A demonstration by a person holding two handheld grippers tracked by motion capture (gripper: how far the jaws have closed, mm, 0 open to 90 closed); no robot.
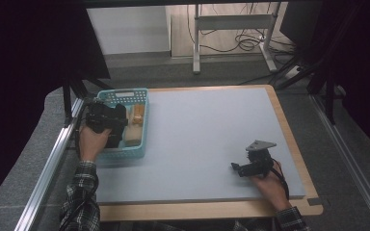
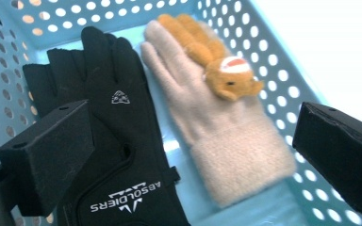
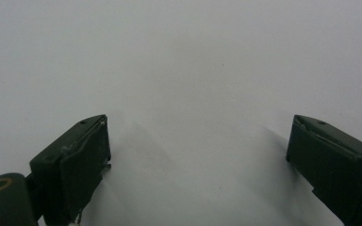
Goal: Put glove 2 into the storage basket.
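Two black gloves (image 2: 118, 141), two beige gloves (image 2: 217, 136) in one basket (image 2: 273, 61) | left tongs (image 2: 193, 155) apart | right tongs (image 3: 198, 169) apart

**Where your three cameras look**

Your high view sits above your side of the table (image 1: 212, 144) and looks forward and down, taking in the whole mat and the floor beyond. Your left gripper view peers steeply and closely into the blue basket (image 2: 245, 28) (the same basket (image 1: 142, 96) seen at the mat's left edge from above). Your right gripper view faces the bare grey mat (image 3: 184, 61) from close by, shared with the high view's right side.
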